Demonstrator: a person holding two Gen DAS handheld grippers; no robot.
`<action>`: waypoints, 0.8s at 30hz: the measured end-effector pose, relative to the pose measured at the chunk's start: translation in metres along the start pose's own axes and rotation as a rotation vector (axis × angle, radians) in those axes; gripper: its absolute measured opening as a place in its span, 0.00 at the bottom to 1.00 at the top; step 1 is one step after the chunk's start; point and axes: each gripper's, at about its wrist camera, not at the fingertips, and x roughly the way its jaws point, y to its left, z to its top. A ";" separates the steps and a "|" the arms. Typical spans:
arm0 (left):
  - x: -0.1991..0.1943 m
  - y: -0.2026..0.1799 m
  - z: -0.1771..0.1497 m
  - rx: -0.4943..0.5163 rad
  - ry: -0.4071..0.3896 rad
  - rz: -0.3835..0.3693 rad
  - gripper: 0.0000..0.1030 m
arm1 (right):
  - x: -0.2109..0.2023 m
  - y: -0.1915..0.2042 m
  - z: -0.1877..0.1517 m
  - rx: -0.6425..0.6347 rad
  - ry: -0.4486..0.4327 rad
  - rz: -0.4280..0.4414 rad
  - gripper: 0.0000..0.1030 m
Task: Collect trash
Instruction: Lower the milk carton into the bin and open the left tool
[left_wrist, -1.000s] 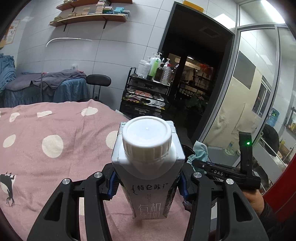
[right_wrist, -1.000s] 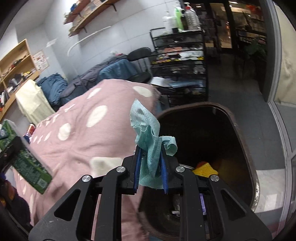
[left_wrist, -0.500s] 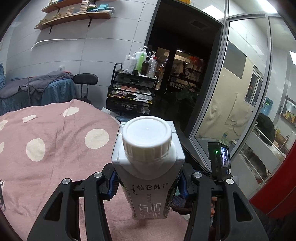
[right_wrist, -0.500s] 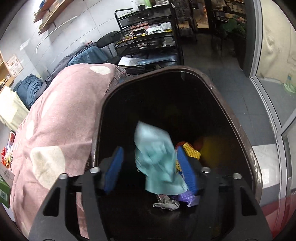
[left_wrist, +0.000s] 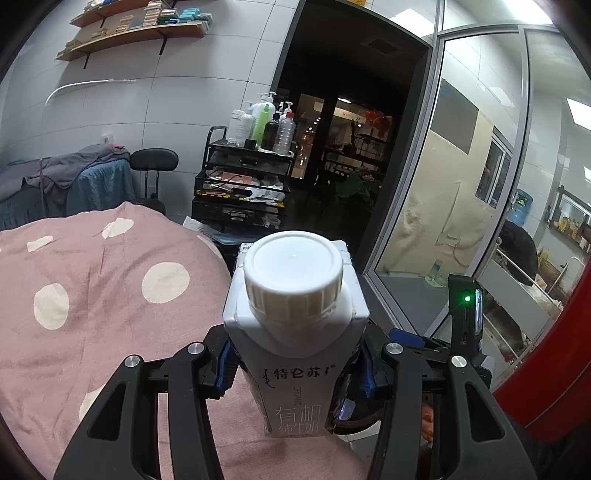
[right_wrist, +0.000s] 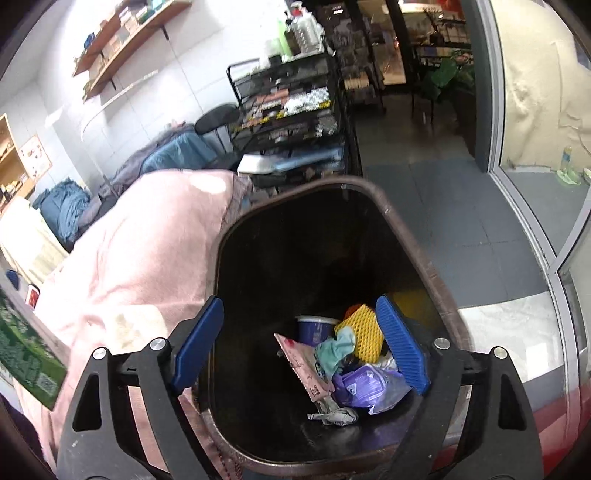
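Observation:
My left gripper (left_wrist: 295, 363) is shut on a white milk carton (left_wrist: 295, 321) with a white screw cap, held upright above the pink dotted blanket (left_wrist: 92, 295). My right gripper (right_wrist: 299, 343) is open and empty, hovering over the mouth of a dark brown trash bin (right_wrist: 436, 273). The teal cloth (right_wrist: 334, 350) lies inside the bin among other trash: a yellow foam net (right_wrist: 364, 330), a purple bag (right_wrist: 365, 384), a pink wrapper (right_wrist: 306, 365) and a blue cup (right_wrist: 312, 328).
The bin stands against the edge of the pink blanket (right_wrist: 147, 266). A black wire cart (left_wrist: 243, 192) with bottles stands behind. A glass door (left_wrist: 443, 192) is at the right. The other gripper's body (left_wrist: 463, 325) shows at the right in the left wrist view. A green carton (right_wrist: 26, 358) is at the far left.
My right gripper opened over the bin and let go of the teal cloth, which dropped onto the trash inside. My left gripper kept hold of the carton and swung right toward the bin.

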 end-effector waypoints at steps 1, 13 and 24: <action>0.003 -0.003 0.001 0.003 0.002 -0.009 0.49 | -0.001 0.000 0.003 0.002 -0.011 -0.003 0.84; 0.055 -0.036 0.003 0.046 0.093 -0.079 0.49 | -0.050 -0.019 0.025 0.038 -0.146 -0.056 0.86; 0.116 -0.046 -0.004 0.084 0.232 -0.043 0.49 | -0.060 -0.038 0.034 0.069 -0.156 -0.081 0.87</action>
